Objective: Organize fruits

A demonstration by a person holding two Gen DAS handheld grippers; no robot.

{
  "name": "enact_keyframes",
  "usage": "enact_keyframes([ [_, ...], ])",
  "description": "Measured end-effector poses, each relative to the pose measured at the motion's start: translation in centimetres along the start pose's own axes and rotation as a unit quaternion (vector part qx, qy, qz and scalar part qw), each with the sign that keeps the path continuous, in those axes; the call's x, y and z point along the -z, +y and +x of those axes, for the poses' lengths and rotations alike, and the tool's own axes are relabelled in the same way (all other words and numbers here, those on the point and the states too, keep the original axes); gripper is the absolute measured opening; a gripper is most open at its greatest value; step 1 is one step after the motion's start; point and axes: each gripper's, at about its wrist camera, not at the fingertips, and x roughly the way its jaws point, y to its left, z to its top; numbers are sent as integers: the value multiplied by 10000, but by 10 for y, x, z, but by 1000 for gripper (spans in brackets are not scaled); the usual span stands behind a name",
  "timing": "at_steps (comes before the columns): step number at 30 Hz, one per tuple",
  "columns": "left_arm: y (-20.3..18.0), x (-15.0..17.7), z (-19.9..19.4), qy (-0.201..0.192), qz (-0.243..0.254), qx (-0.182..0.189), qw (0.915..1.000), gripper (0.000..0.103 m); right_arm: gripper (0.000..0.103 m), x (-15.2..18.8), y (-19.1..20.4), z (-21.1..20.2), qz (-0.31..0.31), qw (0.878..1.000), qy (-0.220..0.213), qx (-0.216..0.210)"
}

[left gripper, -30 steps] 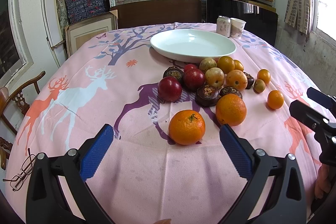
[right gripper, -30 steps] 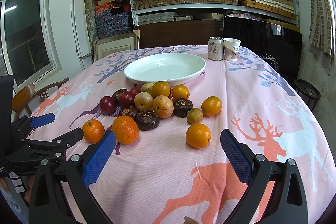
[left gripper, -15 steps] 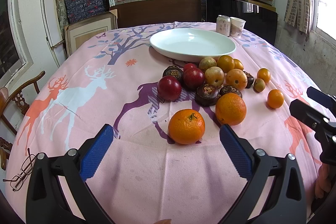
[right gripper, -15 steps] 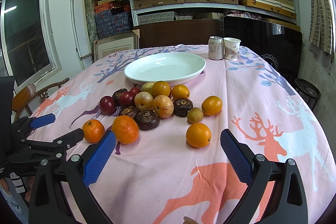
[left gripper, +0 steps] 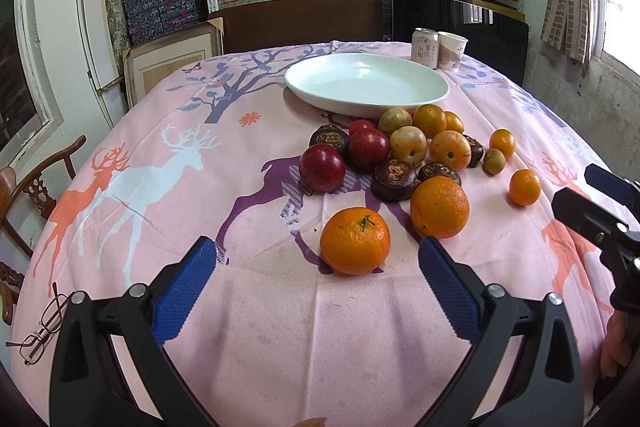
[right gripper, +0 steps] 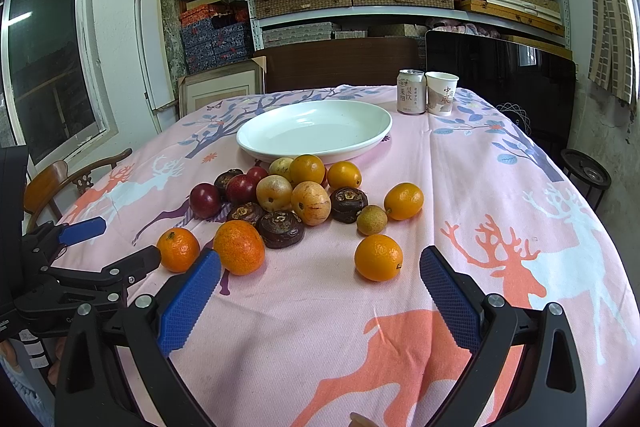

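Observation:
A pile of fruit lies on the pink deer tablecloth in front of an empty white plate [left gripper: 434, 95] [right gripper: 256, 143]. It holds oranges, red plums [left gripper: 322, 167], dark mangosteens [left gripper: 394, 179] and yellowish fruits. My left gripper [left gripper: 316, 267] is open and empty, with a stemmed orange [left gripper: 355, 241] just ahead between its fingertips. My right gripper [right gripper: 320, 281] is open and empty, with a small orange [right gripper: 378, 257] just ahead. The left gripper also shows at the left of the right wrist view [right gripper: 116, 247], beside the stemmed orange [right gripper: 178, 249].
A drink can [right gripper: 411, 91] and a paper cup [right gripper: 441, 93] stand behind the plate. Eyeglasses [left gripper: 42, 327] lie at the table's left edge. A wooden chair [right gripper: 68, 183] stands to the left. Shelves with boxes fill the back wall.

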Motion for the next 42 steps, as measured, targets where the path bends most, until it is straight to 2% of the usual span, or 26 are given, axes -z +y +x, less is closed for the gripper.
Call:
enact_keyframes([
  [33, 0, 0, 0, 29, 3, 1, 10000, 99, 100, 1, -1, 2, 41, 10000, 8, -61],
  [38, 3, 0, 8, 220, -35, 138, 9997, 99, 100, 0, -3, 1, 183, 9993, 113, -298],
  [42, 2, 0, 26, 688, -9, 271, 9973, 99, 100, 1, -7, 20, 308, 9972, 643, -237],
])
